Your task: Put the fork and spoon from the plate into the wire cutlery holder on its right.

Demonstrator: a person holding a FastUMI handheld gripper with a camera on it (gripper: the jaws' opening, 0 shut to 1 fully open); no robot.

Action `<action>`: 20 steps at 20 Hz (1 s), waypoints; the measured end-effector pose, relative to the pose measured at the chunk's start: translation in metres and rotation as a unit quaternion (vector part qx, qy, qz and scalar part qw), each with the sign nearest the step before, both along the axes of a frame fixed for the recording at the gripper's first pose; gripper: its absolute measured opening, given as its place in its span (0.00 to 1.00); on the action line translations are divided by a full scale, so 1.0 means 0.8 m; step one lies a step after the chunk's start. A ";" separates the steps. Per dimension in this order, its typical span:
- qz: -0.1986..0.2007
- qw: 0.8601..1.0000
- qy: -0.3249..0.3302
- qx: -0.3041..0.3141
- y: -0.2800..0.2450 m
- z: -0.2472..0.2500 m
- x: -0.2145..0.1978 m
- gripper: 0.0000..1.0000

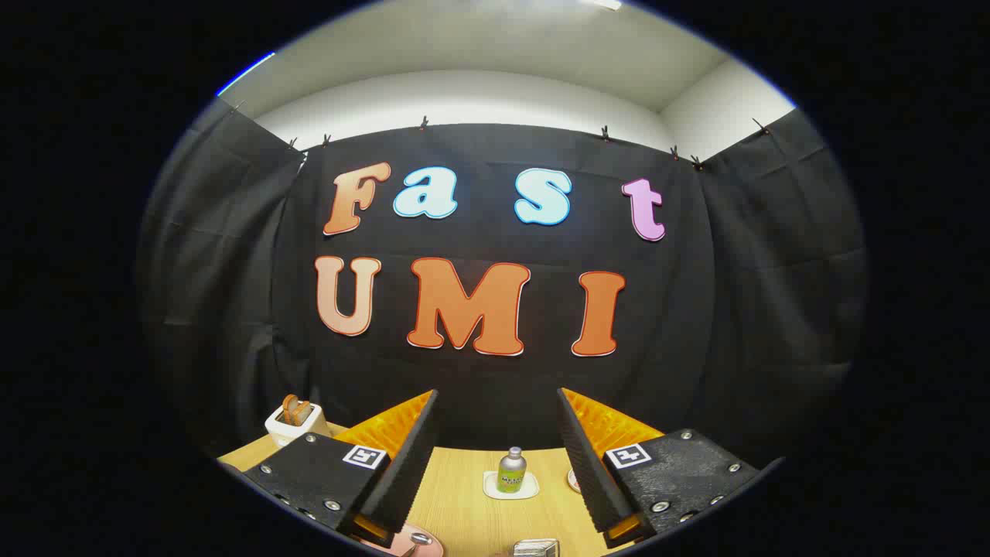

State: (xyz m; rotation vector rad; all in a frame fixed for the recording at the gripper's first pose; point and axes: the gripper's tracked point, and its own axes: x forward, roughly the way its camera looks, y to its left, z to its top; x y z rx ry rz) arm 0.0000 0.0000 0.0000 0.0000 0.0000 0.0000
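My gripper [497,394] is held high above the wooden table [464,503], and its fingers stand wide open with nothing between them. Below the left finger a sliver of a pinkish plate [387,546] peeks out. On it lies the shiny end of a metal utensil [418,538]; whether it is the fork or the spoon I cannot tell. Just to the right of the plate, the silvery top of the wire cutlery holder [536,548] shows, low between the fingers. Most of the plate and the holder is hidden.
A small green bottle [511,469] stands on a white coaster [510,487] farther back on the table, between the fingers. A white box holding a brown item [292,418] sits at the table's back left. The booth's black cloth wall closes off the back.
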 end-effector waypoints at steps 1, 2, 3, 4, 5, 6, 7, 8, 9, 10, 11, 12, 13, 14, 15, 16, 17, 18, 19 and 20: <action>-0.001 1.000 -0.001 0.001 0.000 0.001 0.000 0.88; -0.003 1.000 -0.002 0.000 0.000 0.001 0.000 0.88; -0.003 1.000 -0.004 -0.001 0.001 0.001 -0.001 0.88; -0.005 1.000 -0.006 -0.003 0.000 0.001 -0.003 0.88; -0.003 1.000 -0.007 -0.005 0.002 0.001 -0.004 0.88; -0.001 1.000 -0.007 -0.005 0.004 -0.001 -0.004 0.88; 0.002 1.000 -0.006 -0.003 0.006 -0.002 -0.005 0.88; 0.003 1.000 -0.006 0.000 0.008 -0.004 -0.006 0.88; 0.004 1.000 -0.006 0.000 0.009 -0.003 -0.005 0.88; 0.004 1.000 -0.006 0.000 0.010 -0.004 -0.005 0.88; 0.004 1.000 -0.007 -0.001 0.011 -0.003 -0.004 0.88; 0.006 1.000 -0.007 -0.002 0.014 -0.004 -0.004 0.88; 0.008 1.000 -0.005 -0.004 0.015 -0.006 -0.004 0.88; 0.009 1.000 -0.002 -0.005 0.017 -0.010 -0.005 0.88; 0.009 1.000 0.001 -0.004 0.020 -0.013 -0.005 0.88; 0.012 1.000 0.006 -0.003 0.024 -0.017 -0.005 0.88; 0.014 1.000 0.010 -0.002 0.027 -0.021 -0.007 0.88; 0.016 1.000 0.014 -0.002 0.029 -0.024 -0.008 0.88; 0.017 1.000 0.015 -0.003 0.031 -0.025 -0.008 0.88; 0.017 1.000 0.015 -0.004 0.031 -0.025 -0.009 0.88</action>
